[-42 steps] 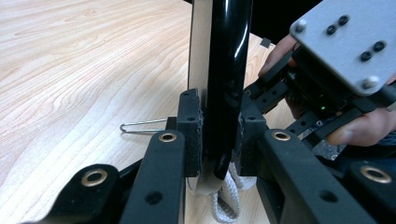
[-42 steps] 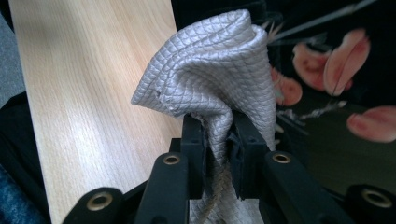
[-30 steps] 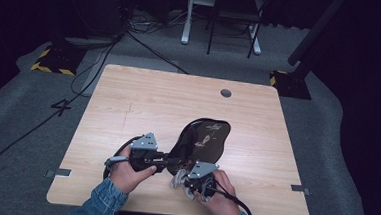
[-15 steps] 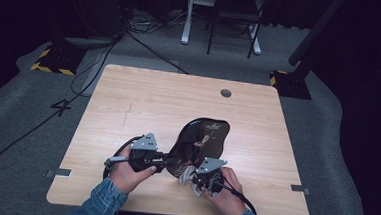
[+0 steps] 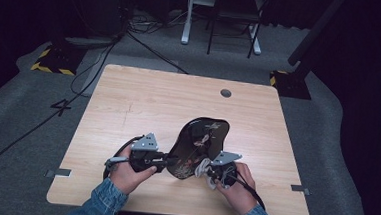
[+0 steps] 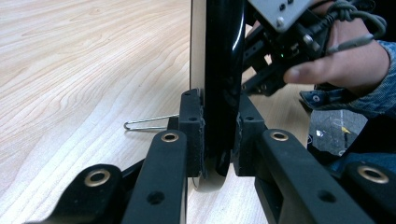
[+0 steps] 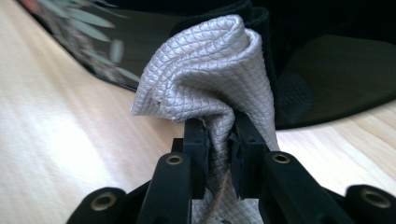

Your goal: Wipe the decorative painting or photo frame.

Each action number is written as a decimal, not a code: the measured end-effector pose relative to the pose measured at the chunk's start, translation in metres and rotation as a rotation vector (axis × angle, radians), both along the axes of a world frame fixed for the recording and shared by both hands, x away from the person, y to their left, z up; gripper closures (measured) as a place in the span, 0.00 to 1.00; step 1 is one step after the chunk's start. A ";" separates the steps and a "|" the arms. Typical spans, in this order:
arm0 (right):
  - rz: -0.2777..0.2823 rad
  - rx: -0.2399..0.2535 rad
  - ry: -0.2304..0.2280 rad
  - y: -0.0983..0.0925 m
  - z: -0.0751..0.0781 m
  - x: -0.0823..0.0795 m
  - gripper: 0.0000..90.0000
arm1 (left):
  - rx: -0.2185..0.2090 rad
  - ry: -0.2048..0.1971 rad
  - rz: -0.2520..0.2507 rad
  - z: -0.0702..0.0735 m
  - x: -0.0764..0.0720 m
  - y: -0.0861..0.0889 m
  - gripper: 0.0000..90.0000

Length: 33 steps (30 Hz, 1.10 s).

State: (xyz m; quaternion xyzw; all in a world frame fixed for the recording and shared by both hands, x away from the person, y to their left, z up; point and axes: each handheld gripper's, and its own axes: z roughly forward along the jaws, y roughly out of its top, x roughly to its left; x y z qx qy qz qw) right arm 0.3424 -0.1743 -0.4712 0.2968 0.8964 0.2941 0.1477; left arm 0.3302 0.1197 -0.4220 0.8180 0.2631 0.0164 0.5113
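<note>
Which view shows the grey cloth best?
The right gripper view: the cloth is close, its quilted weave sharp, bunched and pinched between the right gripper fingers. The high view shows it as a small pale wad beside the black tray. The left gripper view shows the tray's edge.

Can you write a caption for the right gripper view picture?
Right gripper pinching a bunched grey cloth beside the black tray.

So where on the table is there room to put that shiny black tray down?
The light wooden table is bare across its far half, up to the round cable hole, and along its left side. It is crowded at the near edge, where both grippers meet at the glossy black flower-painted tray and the grey quilted cloth.
</note>
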 end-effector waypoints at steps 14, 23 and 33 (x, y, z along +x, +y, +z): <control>0.024 0.213 -0.179 -0.022 0.090 -0.017 0.88 | -0.001 -0.010 0.000 0.000 0.000 -0.002 0.87; 0.073 0.278 -0.241 -0.015 0.134 -0.016 0.88 | -0.011 0.001 0.003 -0.001 0.001 -0.002 0.87; 0.100 0.350 -0.286 -0.008 0.162 -0.011 0.88 | -0.017 -0.002 0.001 -0.002 0.002 -0.001 0.87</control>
